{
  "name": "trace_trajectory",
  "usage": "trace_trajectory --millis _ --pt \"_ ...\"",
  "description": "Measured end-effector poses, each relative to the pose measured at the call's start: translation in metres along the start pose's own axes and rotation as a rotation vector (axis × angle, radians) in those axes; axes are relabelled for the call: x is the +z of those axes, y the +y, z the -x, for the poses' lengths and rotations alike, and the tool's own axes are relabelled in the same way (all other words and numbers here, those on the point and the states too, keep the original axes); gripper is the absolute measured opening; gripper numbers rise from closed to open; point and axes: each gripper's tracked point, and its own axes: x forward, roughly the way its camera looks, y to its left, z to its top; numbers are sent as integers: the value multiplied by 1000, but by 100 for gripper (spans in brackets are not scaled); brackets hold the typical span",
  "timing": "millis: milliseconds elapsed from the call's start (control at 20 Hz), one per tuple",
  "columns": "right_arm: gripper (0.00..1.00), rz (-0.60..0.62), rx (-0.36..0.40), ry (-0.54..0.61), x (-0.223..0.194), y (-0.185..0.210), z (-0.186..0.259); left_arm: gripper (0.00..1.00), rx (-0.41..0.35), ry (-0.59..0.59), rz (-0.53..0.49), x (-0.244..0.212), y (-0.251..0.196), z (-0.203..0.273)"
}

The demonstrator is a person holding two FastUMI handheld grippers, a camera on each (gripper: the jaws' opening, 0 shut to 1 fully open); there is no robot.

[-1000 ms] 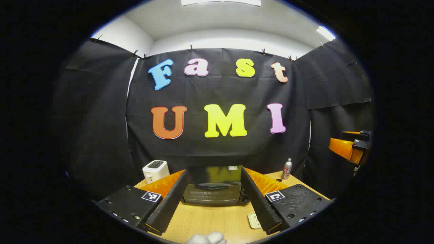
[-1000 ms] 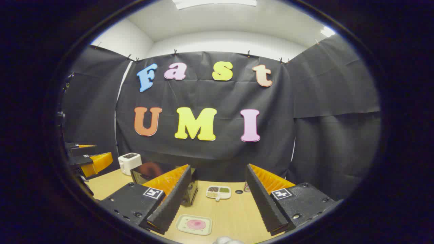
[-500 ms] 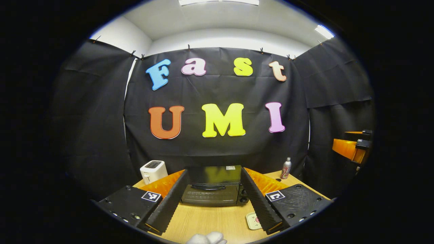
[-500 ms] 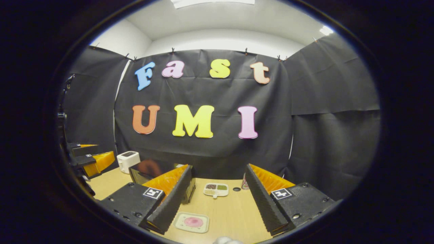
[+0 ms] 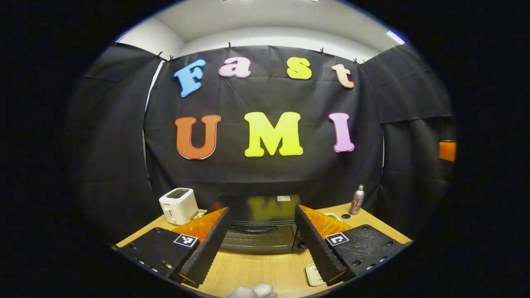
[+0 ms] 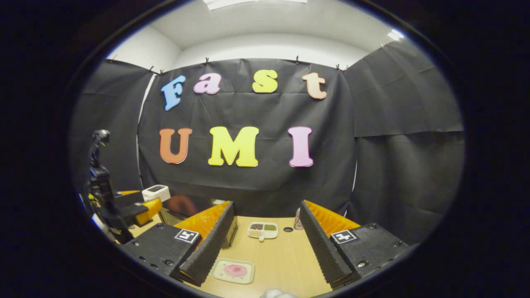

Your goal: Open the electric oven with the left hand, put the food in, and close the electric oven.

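Left gripper hangs spread and empty, squared to the closed black electric oven for its door, while the right gripper, likewise spread, hovers over the pink food on its pale tray right of that oven.

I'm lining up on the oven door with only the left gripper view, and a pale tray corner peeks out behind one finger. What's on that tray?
Observer: In the right gripper view the tray carries one round pink item at its middle.
Operator: Any other food on the table?
Observer: Yes, a small divided dish lies farther back, with dark, green and pale fillings in separate compartments.
Operator: Is anything gripped over there?
Observer: No. The right gripper has its jaws wide apart, holding nothing.
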Motion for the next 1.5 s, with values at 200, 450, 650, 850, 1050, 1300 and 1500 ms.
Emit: trace_trajectory --millis 200,450,650,850,1050,1300,1500 --pt "100 31 -34 16 0 -9 1 97 19 82 -12 -46 9 -57" --pt "100 28 -88 63 -12 -23 -4 96 24 131 -57 -79 20 -108" --pt "100 35 -103 87 -21 -25 -12 97 3 197 -57 -104 23 -126" --pt "100 33 -93 95 -25 -16 -15 85 -14 194 -32 -100 20 -125" --pt "100 24 -70 93 -23 -7 -18 95 -18 210 -33 -103 20 -108" --pt "100 15 -34 100 -27 5 -18 95 -29 225 -30 -120 20 -71" --pt "100 13 -7 113 -35 14 -13 95 -39 264 -22 -145 20 -38"
